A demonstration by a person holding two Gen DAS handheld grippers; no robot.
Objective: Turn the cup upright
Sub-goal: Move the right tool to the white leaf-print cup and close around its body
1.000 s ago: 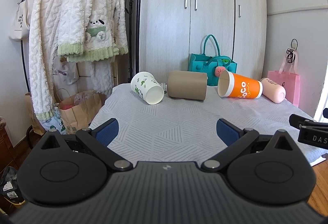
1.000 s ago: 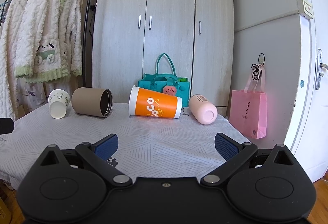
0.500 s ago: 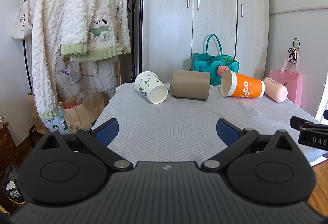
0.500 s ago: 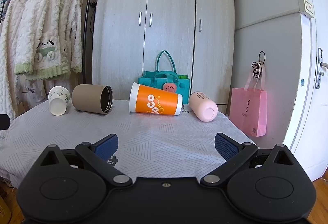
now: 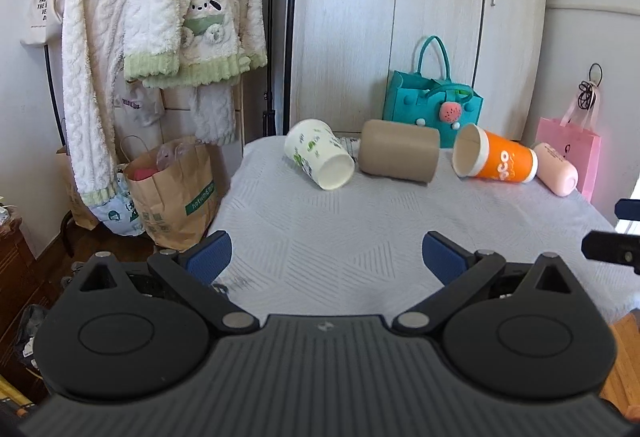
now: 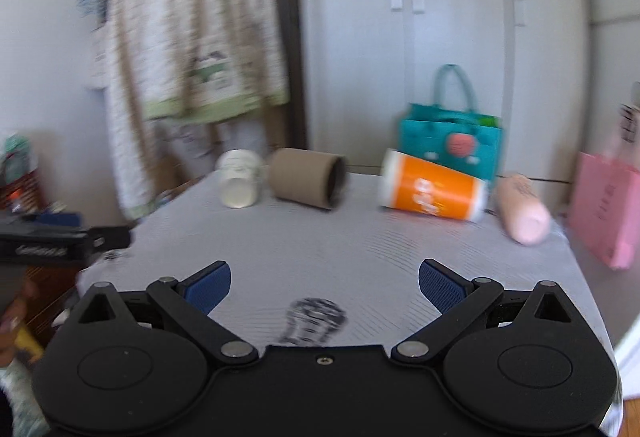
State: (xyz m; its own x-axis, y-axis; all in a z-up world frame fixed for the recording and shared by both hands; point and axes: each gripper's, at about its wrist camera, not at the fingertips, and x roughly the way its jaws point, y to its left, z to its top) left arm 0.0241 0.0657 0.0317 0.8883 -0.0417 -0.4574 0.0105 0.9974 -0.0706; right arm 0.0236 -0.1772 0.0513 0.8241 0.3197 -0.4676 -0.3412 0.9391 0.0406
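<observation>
Several cups lie on their sides along the far edge of a table with a grey patterned cloth: a white cup with green print, a tan cylinder cup, an orange cup with a white rim and a pink bottle. They also show in the blurred right wrist view: white cup, tan cup, orange cup, pink bottle. My left gripper is open and empty over the near edge. My right gripper is open and empty, well short of the cups.
A teal bag stands behind the cups before a wardrobe. Fluffy white clothes hang at left over a brown paper bag. A pink bag stands at right. The other gripper shows at the right wrist view's left edge.
Both grippers have risen and moved toward the table, looking down on it more. The right wrist view has swung left and is motion-blurred. The cups have not moved.
</observation>
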